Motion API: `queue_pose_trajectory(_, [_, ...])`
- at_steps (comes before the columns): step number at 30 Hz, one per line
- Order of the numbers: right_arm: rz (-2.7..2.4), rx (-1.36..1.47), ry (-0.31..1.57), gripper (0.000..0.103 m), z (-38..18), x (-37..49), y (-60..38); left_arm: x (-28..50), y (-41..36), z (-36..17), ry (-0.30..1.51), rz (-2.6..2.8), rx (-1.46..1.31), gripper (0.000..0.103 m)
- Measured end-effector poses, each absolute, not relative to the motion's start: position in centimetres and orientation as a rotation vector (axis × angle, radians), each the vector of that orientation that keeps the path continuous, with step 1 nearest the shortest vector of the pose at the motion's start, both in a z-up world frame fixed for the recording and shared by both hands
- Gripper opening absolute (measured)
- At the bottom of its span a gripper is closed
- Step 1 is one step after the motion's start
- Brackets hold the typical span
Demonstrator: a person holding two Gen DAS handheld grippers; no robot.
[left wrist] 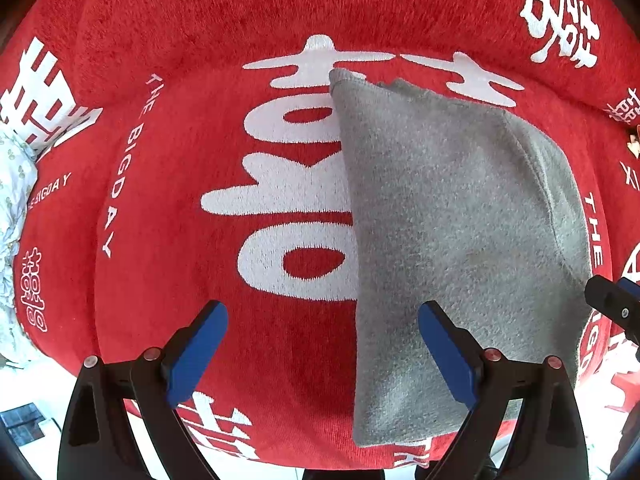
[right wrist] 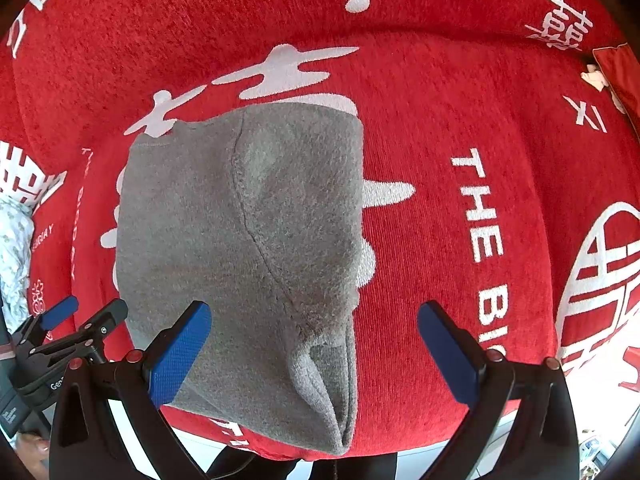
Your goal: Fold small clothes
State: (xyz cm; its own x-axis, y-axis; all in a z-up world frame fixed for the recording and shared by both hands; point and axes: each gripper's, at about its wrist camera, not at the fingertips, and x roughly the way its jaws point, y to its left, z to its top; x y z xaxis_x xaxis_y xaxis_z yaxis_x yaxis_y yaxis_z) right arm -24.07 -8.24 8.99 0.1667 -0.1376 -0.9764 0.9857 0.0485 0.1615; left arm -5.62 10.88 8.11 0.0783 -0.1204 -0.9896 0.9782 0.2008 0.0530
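**Two open tools above a folded grey garment on a red cushion**

A grey fleece garment (left wrist: pixel 452 240) lies folded into a long, narrow shape on a red cushion (left wrist: pixel 200 92) covered in plush fabric with large white characters and the words "THE BIG DAY". The garment runs from the cushion's front edge back toward its middle, and its near end hangs slightly over that front edge. A stitched seam curves down its upper layer, and a small rounded flap of the same grey fabric pokes out near the front end.

The left tool (left wrist: pixel 323 340) has its two blue-padded fingers spread wide and holds nothing. Its left finger sits over bare red fabric; its right finger sits over the garment's left part, near the front edge. Whether that finger touches the cloth cannot be told.

The right tool (right wrist: pixel 314 340) is also spread wide and empty. Its left finger is over the garment's front left portion, and its right finger is over bare red fabric to the right of the garment. Contact with the cloth cannot be told here either.

At the cushion's left edge lies a pale patterned cloth (left wrist: pixel 14 200). Beyond the front edge, a white floor (left wrist: pixel 48 380) shows.
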Motion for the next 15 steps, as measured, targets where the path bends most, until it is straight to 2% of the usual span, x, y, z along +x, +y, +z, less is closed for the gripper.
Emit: queue_pose_trajectory(15, [-1.121,1.149,1.006,0.103,8.91,-23.94,-8.36,-5.82,10.86,8.04,1.151,-1.069,1.015,0.097])
